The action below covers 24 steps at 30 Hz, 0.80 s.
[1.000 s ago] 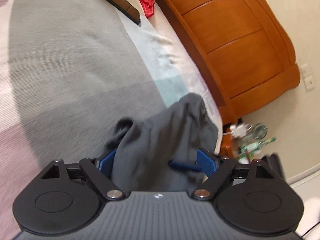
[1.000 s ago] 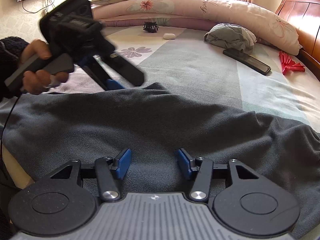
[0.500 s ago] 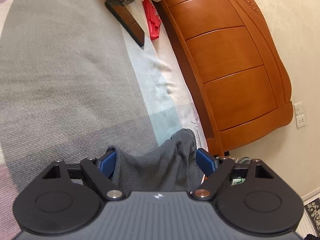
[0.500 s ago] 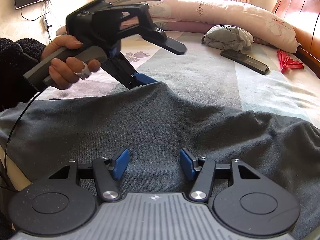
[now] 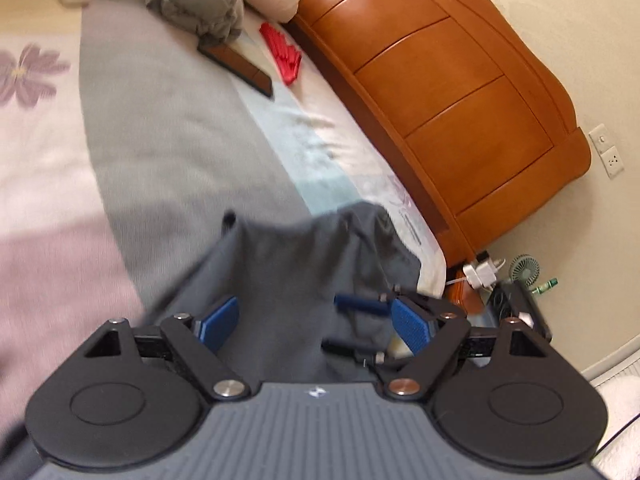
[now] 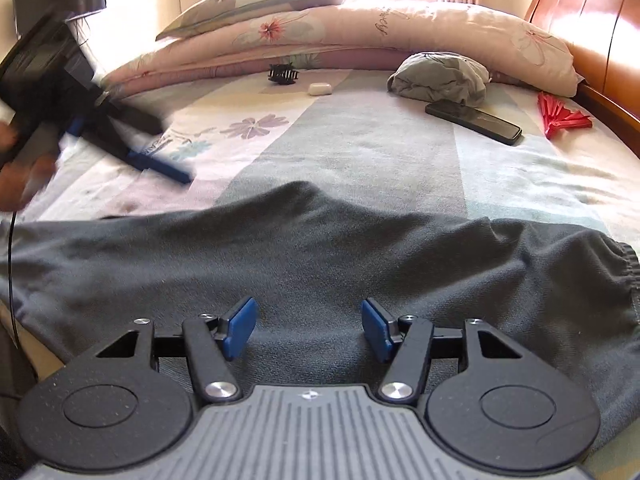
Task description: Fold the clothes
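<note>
Trousers of dark grey fabric were spread across the bed. Both the left gripper and the right gripper were held spread, nothing pinched.

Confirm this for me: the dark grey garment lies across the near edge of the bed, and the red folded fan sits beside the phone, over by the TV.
Not quite. The dark grey garment does lie across the near edge of the bed, and the red folded fan is beside the phone, but they sit by the wooden headboard, not the TV. The right wrist view shows this.
</note>
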Available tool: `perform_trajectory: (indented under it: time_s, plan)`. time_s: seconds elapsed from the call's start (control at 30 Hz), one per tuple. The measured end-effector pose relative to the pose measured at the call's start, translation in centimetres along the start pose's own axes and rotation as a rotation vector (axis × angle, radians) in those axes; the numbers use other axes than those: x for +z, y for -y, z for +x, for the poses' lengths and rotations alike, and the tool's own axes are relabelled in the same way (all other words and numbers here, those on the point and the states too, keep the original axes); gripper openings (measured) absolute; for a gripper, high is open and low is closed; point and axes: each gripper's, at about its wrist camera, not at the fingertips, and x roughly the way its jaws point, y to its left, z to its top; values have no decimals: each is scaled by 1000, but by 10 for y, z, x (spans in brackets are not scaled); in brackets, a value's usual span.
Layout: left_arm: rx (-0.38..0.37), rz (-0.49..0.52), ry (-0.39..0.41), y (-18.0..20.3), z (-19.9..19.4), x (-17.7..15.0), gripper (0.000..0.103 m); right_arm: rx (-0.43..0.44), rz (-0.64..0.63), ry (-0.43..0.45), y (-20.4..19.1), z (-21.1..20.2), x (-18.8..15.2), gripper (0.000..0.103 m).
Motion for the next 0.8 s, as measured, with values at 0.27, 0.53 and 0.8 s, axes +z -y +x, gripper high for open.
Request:
perform_trajectory:
  time_s: [0.27, 0.53, 0.8]
  plan:
    - [128, -62, 106, -38, 17, 11, 76, -26, -8, 6, -10, -9, 3, 64]
    - [197, 94, 152, 1, -22, 1, 78, -60, -13, 6, -13, -19, -2, 66]
    - [338, 240, 51, -3, -8, -50, 72, -109, -12, -25, -11, -9, -6, 72]
